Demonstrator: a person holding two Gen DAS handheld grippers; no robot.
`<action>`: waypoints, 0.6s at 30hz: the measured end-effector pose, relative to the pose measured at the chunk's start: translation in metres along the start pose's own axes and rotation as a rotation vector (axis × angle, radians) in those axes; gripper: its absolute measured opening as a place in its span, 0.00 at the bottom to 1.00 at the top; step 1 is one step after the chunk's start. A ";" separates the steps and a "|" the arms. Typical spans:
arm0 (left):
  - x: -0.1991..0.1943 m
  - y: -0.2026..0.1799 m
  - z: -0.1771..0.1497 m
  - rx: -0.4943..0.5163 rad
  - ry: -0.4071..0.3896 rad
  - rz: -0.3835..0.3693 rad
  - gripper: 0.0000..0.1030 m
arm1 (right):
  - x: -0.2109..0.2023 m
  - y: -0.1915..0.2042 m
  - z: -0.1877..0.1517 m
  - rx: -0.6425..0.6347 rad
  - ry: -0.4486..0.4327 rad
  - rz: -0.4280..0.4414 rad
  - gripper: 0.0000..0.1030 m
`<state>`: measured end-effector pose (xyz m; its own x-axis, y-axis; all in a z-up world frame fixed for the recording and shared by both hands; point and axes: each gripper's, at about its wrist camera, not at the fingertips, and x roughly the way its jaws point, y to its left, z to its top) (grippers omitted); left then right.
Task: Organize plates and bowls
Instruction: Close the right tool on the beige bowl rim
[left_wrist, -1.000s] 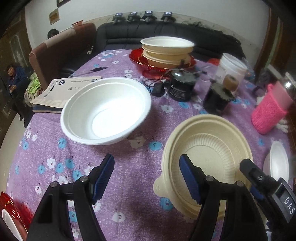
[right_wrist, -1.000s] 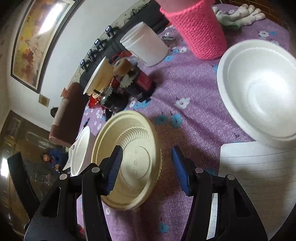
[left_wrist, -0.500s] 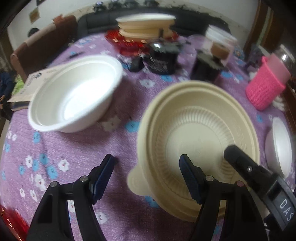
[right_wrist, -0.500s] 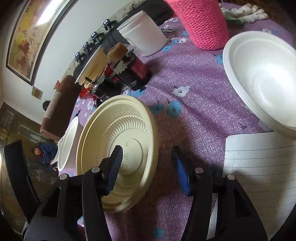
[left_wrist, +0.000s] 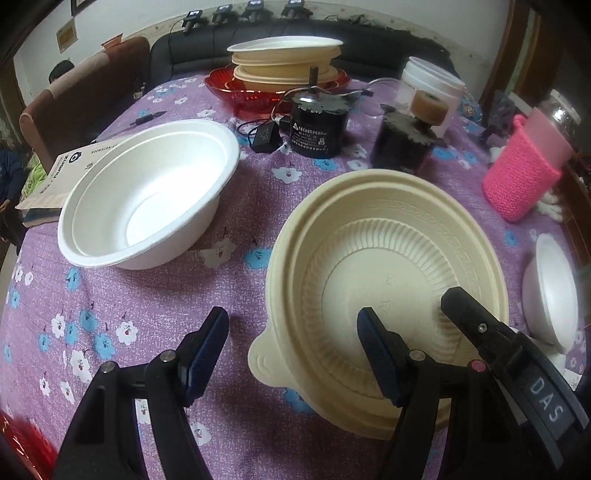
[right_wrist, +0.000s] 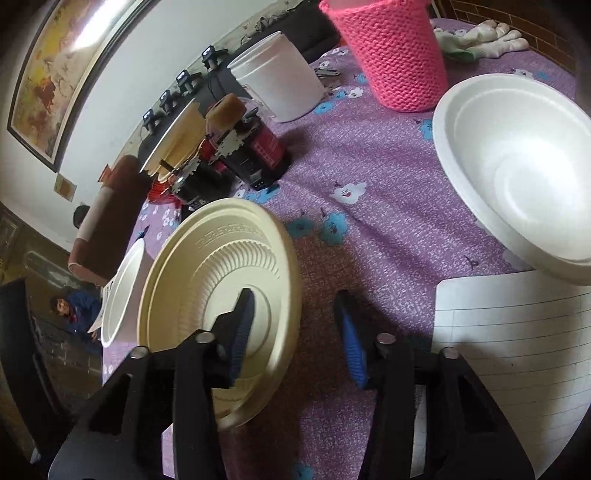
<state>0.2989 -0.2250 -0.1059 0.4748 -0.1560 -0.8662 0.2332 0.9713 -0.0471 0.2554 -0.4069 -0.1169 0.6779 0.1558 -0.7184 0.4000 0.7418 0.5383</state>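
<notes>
Compared with a second earlier, the right gripper (right_wrist: 293, 332) had begun closing, its jaws astride the near rim of the cream bowl (left_wrist: 384, 280), pads not yet pressing. That bowl sat on the purple tablecloth (left_wrist: 240, 206) beside the white bowl (left_wrist: 147, 195). The left gripper (left_wrist: 295, 350) stood wide, straddling the cream bowl's tabbed rim.
</notes>
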 end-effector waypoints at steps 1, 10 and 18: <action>-0.001 0.001 0.000 -0.001 -0.004 0.005 0.70 | 0.000 -0.001 0.000 0.001 -0.003 -0.001 0.40; -0.002 0.007 0.000 -0.029 -0.010 -0.005 0.37 | 0.000 -0.001 0.000 0.006 -0.003 0.001 0.40; 0.002 0.008 -0.001 -0.038 -0.011 -0.044 0.26 | 0.002 -0.002 0.000 -0.009 0.016 0.002 0.15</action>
<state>0.3013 -0.2175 -0.1084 0.4738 -0.2003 -0.8575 0.2214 0.9696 -0.1042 0.2559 -0.4085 -0.1195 0.6688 0.1677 -0.7243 0.3932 0.7471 0.5360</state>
